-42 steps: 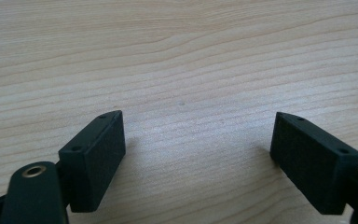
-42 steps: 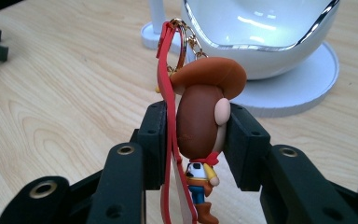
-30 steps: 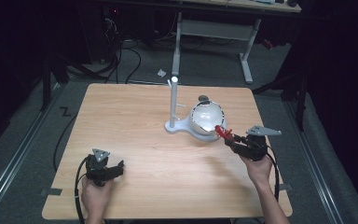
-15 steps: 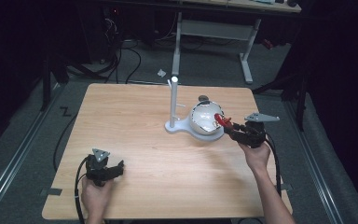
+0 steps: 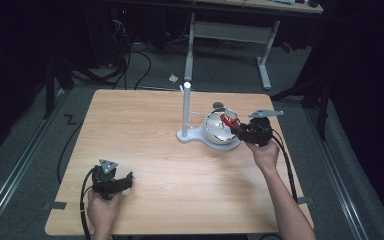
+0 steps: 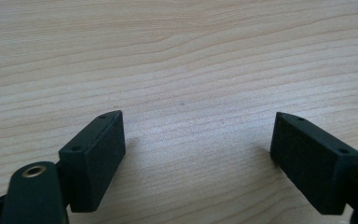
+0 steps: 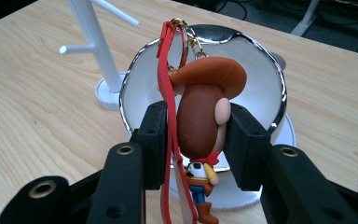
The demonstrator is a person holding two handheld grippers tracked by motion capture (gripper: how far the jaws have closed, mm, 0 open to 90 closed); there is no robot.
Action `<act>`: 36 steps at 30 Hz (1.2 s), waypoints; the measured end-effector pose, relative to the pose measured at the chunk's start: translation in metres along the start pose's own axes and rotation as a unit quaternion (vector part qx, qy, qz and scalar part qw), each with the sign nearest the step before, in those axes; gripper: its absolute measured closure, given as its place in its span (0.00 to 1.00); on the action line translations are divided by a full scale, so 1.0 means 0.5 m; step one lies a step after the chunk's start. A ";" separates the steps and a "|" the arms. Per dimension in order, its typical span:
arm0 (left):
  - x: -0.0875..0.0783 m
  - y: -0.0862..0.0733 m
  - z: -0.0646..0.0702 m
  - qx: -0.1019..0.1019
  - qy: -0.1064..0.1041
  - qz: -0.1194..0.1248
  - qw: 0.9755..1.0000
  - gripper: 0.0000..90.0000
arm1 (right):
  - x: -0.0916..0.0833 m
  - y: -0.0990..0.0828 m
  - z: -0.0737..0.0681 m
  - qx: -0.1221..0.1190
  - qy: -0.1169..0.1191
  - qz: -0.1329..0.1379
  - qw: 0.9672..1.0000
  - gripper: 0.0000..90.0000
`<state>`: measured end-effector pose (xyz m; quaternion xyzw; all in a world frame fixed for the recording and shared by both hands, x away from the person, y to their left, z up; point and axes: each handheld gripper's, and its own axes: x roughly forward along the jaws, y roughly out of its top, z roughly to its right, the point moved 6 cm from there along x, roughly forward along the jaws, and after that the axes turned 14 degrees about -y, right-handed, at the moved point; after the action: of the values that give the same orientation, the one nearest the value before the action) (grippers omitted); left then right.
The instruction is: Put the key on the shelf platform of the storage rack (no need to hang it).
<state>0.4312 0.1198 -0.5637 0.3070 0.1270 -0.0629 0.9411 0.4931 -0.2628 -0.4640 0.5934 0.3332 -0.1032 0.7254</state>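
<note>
A: Right side, as I see it from here. My right tongs [image 7: 193,140] are clenched on the cowboy keychain [image 7: 200,126], one jaw on each side of the figure's brown head. The figure hangs upright, hat at the top, boots at the bottom of the right gripper view. A red strap [image 7: 167,93] runs along its left side up to a gold ring [image 7: 182,28].

B: And where is the keychain relative to the bowl?

A: It is held over the white bowl [image 7: 261,79], which has a shiny rim and sits on a white base [image 5: 200,136]. In the high view the right tongs [image 5: 235,126] reach the bowl [image 5: 215,131] from its right side, with the keychain [image 5: 227,121] as a red spot above the bowl's right edge. I cannot tell whether the figure touches the bowl.

B: The white post?

A: The white stand [image 5: 185,107] rises upright from the left end of the same base, just beside the bowl. In the right gripper view the stand [image 7: 93,42] has short pegs sticking out sideways.

B: Left side?

A: My left tongs [image 6: 198,154] are released, jaws wide apart, nothing between them, low over the bare wood of the counter [image 6: 182,60]. In the high view the left tongs [image 5: 125,181] sit near the front left corner of the counter [image 5: 130,125], well apart from the bowl, with my left hand [image 5: 100,207] behind them and the cable looping off the front edge
</note>
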 end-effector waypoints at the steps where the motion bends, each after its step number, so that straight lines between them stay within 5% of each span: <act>1: 0.000 0.000 0.000 0.000 0.000 0.000 1.000 0.20 | 0.004 0.002 -0.001 0.002 0.002 -0.001 1.000 0.69; 21: 0.000 0.000 0.000 0.000 0.000 0.000 1.000 0.20 | 0.099 0.006 -0.036 -0.016 0.008 -0.048 0.999 0.69; 36: 0.000 0.000 0.000 0.001 0.000 0.000 1.000 0.20 | 0.075 0.004 -0.012 0.017 0.011 -0.028 0.999 0.56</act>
<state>0.4312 0.1198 -0.5637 0.3075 0.1267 -0.0635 0.9410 0.5202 -0.2473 -0.4854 0.5971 0.3561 -0.1224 0.7083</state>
